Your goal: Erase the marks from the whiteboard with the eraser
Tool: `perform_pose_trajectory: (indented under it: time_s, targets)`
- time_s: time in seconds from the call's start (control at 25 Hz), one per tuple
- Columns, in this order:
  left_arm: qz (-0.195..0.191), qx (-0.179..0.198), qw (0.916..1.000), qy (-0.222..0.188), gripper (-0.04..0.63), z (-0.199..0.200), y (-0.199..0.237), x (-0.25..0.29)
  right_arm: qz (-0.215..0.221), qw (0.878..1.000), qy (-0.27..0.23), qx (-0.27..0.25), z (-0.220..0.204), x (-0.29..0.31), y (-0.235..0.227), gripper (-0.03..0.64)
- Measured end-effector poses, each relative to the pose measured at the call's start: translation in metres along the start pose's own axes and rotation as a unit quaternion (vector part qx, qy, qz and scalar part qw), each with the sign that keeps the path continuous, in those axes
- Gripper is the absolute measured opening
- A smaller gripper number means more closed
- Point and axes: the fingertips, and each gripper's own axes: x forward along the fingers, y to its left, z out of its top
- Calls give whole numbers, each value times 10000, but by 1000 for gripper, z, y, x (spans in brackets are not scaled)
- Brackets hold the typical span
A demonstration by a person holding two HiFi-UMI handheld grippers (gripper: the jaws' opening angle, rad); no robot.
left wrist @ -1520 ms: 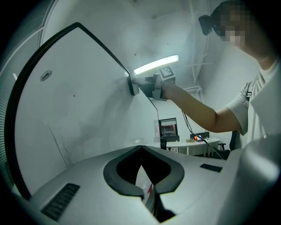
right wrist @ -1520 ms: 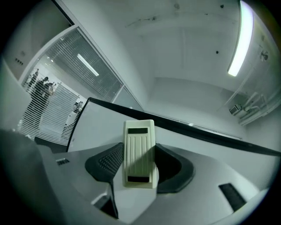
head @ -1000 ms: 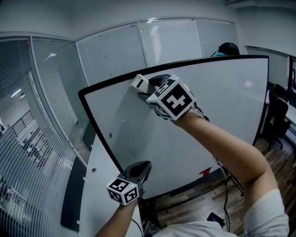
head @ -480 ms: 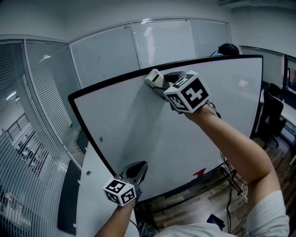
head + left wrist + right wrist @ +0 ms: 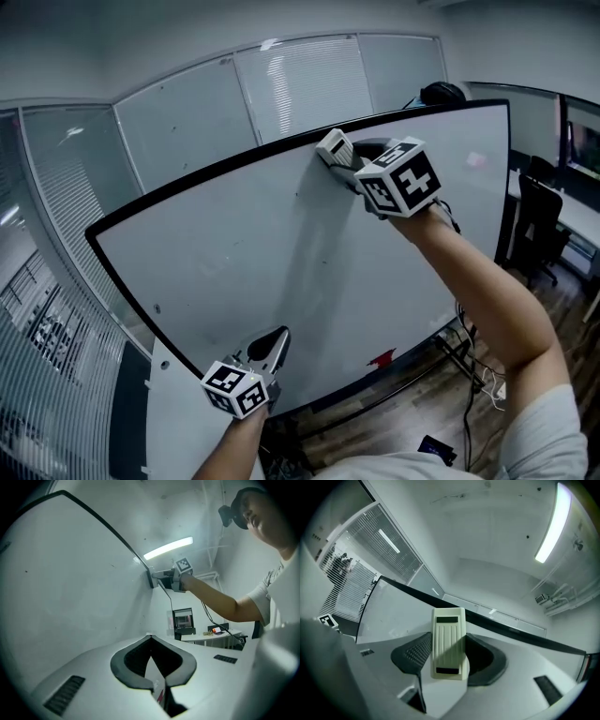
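The whiteboard (image 5: 272,262) in its black frame fills the head view and looks almost clean, with only a few tiny specks. My right gripper (image 5: 343,159) is shut on the cream ribbed eraser (image 5: 335,146) and holds it flat against the board just under the top edge. In the right gripper view the eraser (image 5: 449,641) sits upright between the dark pads of the right gripper (image 5: 449,654), above the whiteboard (image 5: 393,616). My left gripper (image 5: 277,337) hangs low by the board's bottom edge, shut and holding nothing. In the left gripper view the left gripper (image 5: 151,638) points up along the whiteboard (image 5: 70,573) towards the right gripper (image 5: 161,576).
Glass partitions with blinds (image 5: 300,84) stand behind the board. A small red object (image 5: 380,359) sits at the board's lower edge. A white table (image 5: 164,422) lies below left. A black chair (image 5: 534,220) and a desk are at the right, with cables on the floor (image 5: 478,384).
My right gripper has slid the eraser rightward along the board's top edge. The left gripper has stayed low by the bottom edge. The head view has swung right.
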Motion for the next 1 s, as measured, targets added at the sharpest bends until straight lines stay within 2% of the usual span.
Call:
perform_pose_trajectory:
  time_s: [0.32,0.56,0.76,1.0]
  targets:
    - [216,-44,9997,-50,8,6,-27,87,-175,9996,-33,232,-59,-27,-118,233]
    - [404,33,9992,-58,8,35,-42,152,-317,9987,-23,395,-83,-43,-225,233]
    - [665,15,9977,-91,8,37,-51,171,-519,9980,-8,361,-109,-62,-286,233]
    - [959,48,9954,38,8,31,-54,175,-892,9939,-61,638,-136,-82,-349,233]
